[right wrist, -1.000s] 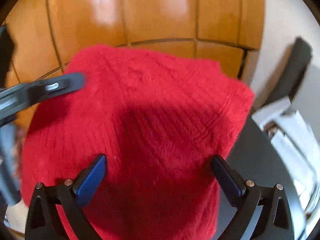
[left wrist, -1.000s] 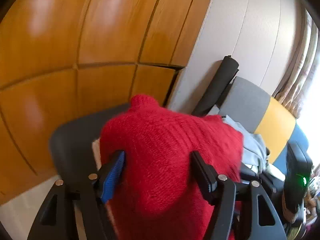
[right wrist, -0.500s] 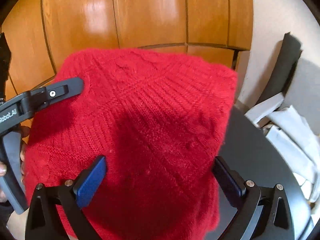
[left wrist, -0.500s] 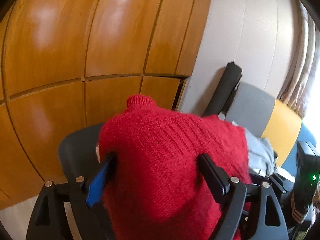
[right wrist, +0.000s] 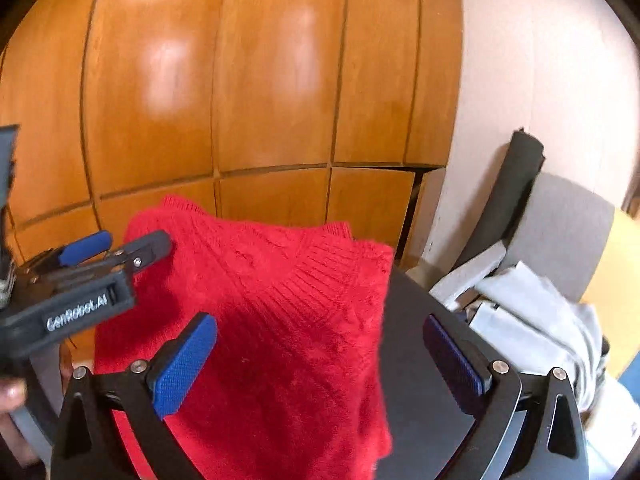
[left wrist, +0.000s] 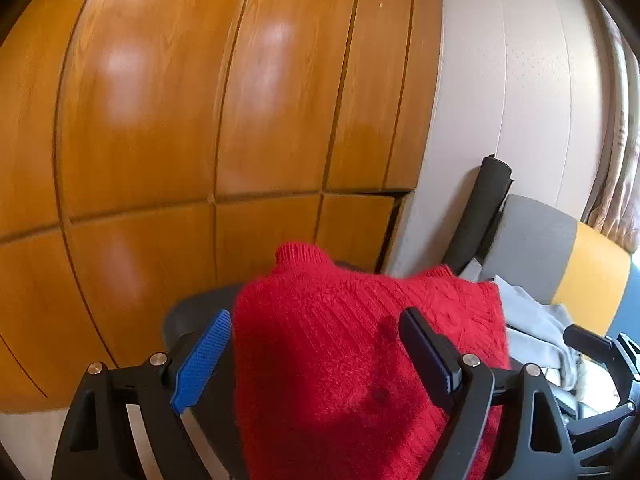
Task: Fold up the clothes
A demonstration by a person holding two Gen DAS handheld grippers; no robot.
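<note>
A folded red knitted sweater [left wrist: 340, 344] lies on a dark round table [left wrist: 192, 316], its collar pointing toward the wardrobe. My left gripper [left wrist: 316, 356] is open, and the sweater shows between and beyond its fingers. In the right wrist view the sweater [right wrist: 280, 320] covers the left part of the table [right wrist: 420, 360]. My right gripper [right wrist: 320, 360] is open above the sweater's right edge. The left gripper [right wrist: 138, 240] comes in from the left there, open, with one finger over the sweater's far left corner.
Glossy wooden wardrobe doors [left wrist: 240, 120] fill the background. At the right stands a grey and yellow chair [left wrist: 560, 248] with light grey clothes [right wrist: 532, 320] piled on it. A black rolled mat [left wrist: 484, 208] leans on the white wall. A person's hand [right wrist: 12, 396] holds the left gripper.
Both grippers have drawn back and tilted up from the sweater, which now looks smaller and lower in both views. Both have stayed open.
</note>
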